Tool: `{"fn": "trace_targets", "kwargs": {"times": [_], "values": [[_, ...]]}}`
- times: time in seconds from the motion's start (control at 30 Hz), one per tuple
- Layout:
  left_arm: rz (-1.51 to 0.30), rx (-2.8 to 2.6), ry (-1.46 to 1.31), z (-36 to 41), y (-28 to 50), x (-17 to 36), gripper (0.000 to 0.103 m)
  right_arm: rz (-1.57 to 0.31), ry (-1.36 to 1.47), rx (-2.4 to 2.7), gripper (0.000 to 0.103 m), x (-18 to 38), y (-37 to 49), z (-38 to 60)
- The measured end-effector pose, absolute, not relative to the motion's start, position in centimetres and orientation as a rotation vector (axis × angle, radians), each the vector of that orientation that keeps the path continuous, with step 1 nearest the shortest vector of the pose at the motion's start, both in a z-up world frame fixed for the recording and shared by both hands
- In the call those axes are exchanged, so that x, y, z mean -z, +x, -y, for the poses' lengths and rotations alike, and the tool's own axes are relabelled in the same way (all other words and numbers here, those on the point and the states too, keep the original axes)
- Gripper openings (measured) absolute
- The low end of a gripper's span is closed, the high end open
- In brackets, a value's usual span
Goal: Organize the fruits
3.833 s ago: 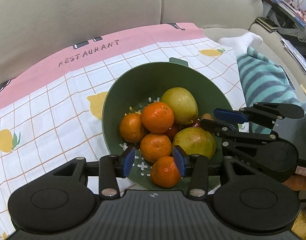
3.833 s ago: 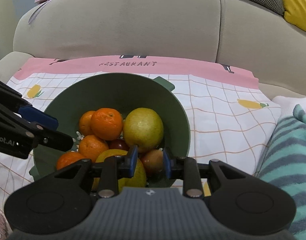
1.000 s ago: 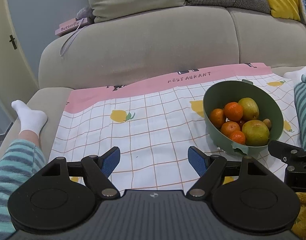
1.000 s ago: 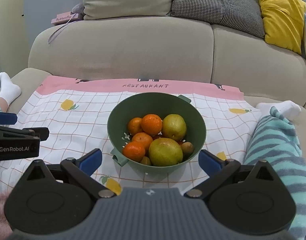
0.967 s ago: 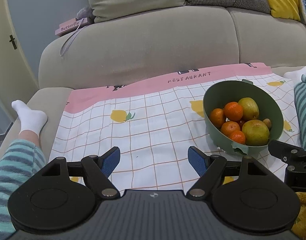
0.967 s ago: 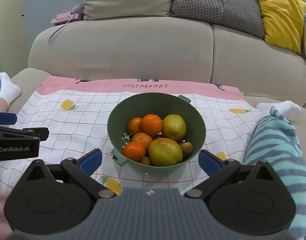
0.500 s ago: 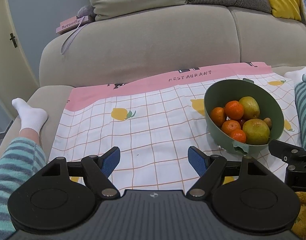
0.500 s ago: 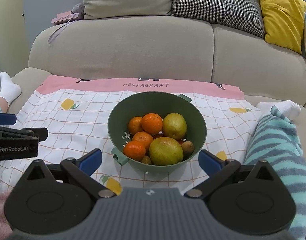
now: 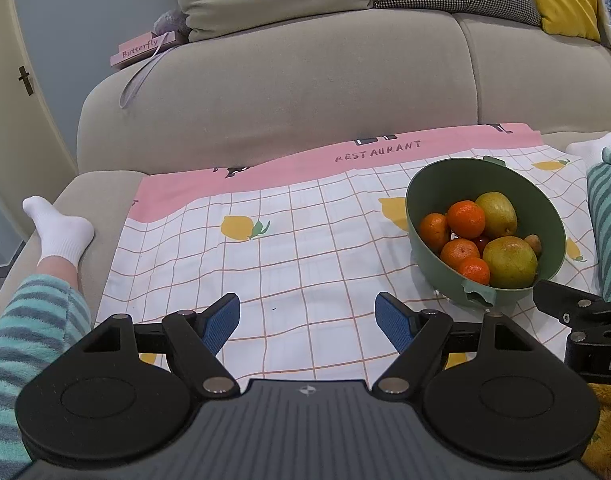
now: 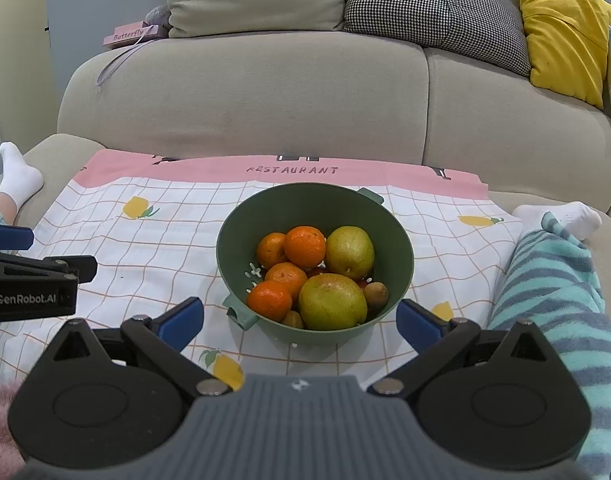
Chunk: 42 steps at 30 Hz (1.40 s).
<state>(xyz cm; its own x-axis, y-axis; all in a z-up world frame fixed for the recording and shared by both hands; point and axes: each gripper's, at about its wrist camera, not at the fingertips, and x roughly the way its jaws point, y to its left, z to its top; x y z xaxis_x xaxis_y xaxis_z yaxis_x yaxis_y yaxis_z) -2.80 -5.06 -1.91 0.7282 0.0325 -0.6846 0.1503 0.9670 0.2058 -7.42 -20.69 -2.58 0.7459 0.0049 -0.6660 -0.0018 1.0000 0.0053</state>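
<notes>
A green bowl (image 10: 401, 264) of fruit sits on a checked cloth (image 10: 153, 248) spread over a sofa (image 10: 305, 96), straight ahead of the right hand-held gripper (image 10: 299, 322), whose blue-padded jaws are spread wide and hold nothing. The left hand-held gripper (image 9: 307, 322), also wide apart and empty, hangs above bare cloth, with the bowl ahead of it and off to its right. Inside the bowl lie four oranges (image 10: 304, 246), two yellow-green fruits (image 10: 332, 301) that may be pears, and a small brown fruit (image 10: 376, 293) against the rim on the right; something dark red shows between them, too hidden to name. Striped trouser legs (image 10: 553, 292) and white socks (image 10: 17, 180) flank the cloth on both sides of the grippers.
</notes>
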Motion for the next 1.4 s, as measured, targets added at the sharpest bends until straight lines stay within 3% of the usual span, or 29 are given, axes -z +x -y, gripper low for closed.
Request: {"fn": "trace_targets", "kwargs": {"times": [1.4], "values": [[-0.755,0.063,0.250,5.27,-2.88,1.75,0.090,-0.737,0.005,-0.001,0.099,2.87,-7.35,20.89]]}}
